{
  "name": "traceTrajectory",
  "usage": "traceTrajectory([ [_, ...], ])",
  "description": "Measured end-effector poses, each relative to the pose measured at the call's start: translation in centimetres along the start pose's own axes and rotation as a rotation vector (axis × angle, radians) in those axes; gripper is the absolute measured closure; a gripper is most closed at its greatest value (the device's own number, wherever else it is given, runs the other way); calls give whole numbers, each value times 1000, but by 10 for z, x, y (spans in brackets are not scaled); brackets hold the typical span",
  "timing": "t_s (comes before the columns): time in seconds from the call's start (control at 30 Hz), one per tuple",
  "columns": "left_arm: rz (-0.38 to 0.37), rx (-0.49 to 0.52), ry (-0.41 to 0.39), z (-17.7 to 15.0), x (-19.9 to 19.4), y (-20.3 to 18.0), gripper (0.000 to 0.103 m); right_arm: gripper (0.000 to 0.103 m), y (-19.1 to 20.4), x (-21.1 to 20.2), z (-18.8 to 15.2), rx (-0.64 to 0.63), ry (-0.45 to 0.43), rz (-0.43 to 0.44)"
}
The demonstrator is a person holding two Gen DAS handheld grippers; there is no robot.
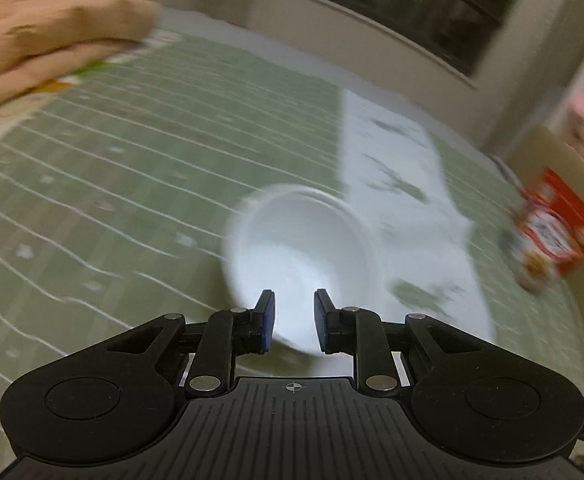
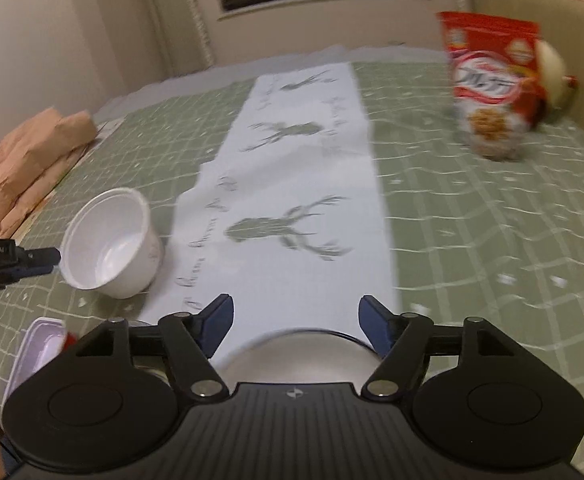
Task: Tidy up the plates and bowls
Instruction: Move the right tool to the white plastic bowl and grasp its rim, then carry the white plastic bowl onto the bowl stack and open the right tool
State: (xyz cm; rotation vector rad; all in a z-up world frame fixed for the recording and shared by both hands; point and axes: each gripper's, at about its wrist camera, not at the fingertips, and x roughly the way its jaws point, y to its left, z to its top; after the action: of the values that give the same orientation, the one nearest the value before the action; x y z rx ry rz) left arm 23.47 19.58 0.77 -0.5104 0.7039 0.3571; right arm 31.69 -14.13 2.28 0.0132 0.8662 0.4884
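Note:
A white foam bowl [image 1: 300, 240] hangs tilted over the green checked tablecloth [image 1: 111, 184], its mouth toward the camera. My left gripper [image 1: 292, 300] is shut on its near rim, with the wall between the blue pads. In the right wrist view the same bowl [image 2: 111, 240] leans at the left, and the left gripper [image 2: 47, 260] meets its rim from the left edge. My right gripper [image 2: 296, 312] stands open with wide jaws and nothing between them. Just below it lies a pale dish with a dark rim [image 2: 300, 356], mostly hidden by the gripper body.
A white runner with reindeer prints [image 2: 304, 160] crosses the cloth. A red cereal bag [image 2: 488, 76] stands at the far right, and a brown paper bag [image 2: 23, 160] lies at the left. A white lidded container [image 2: 37, 344] sits at the near left. A chair back [image 2: 532, 4] rises behind.

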Motion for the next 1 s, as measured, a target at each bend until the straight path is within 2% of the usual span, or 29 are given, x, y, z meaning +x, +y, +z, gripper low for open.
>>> traceTrajectory([
  [0.13, -4, -15, 52, 14, 27, 23, 79, 25, 43, 36, 21, -48, 46, 17],
  [0.27, -25, -28, 90, 15, 52, 33, 79, 9, 84, 62, 42, -48, 6, 70],
  [0.33, -16, -23, 111, 15, 66, 37, 79, 8, 99, 81, 51, -34, 18, 90],
  [0.43, -22, -24, 139, 13, 86, 44, 78, 9, 118, 121, 64, -13, 96, 121],
  [0.5, -28, -29, 151, 13, 97, 49, 78, 14, 126, 151, 67, 10, 143, 94],
  [0.53, -35, -37, 155, 13, 100, 52, 78, 24, 130, 165, 67, 11, 170, 81],
  [0.57, -45, -44, 159, 13, 102, 53, 78, 42, 135, 179, 65, 2, 204, 79],
  [0.6, -59, -50, 165, 12, 103, 54, 78, 51, 139, 192, 63, -10, 246, 87],
  [0.63, -80, -52, 176, 11, 104, 53, 78, 67, 142, 201, 59, -14, 282, 97],
  [0.67, -96, -50, 185, 10, 105, 51, 78, 74, 143, 207, 55, -10, 312, 111],
  [0.73, -98, -31, 190, 8, 103, 42, 79, 74, 143, 204, 50, -15, 323, 128],
  [0.83, -131, 2, 194, 5, 98, 20, 79, 74, 133, 182, 47, -64, 275, 100],
  [1.0, -237, 54, 259, -6, 99, -40, 78, 74, 75, 140, 56, -29, 233, 29],
])
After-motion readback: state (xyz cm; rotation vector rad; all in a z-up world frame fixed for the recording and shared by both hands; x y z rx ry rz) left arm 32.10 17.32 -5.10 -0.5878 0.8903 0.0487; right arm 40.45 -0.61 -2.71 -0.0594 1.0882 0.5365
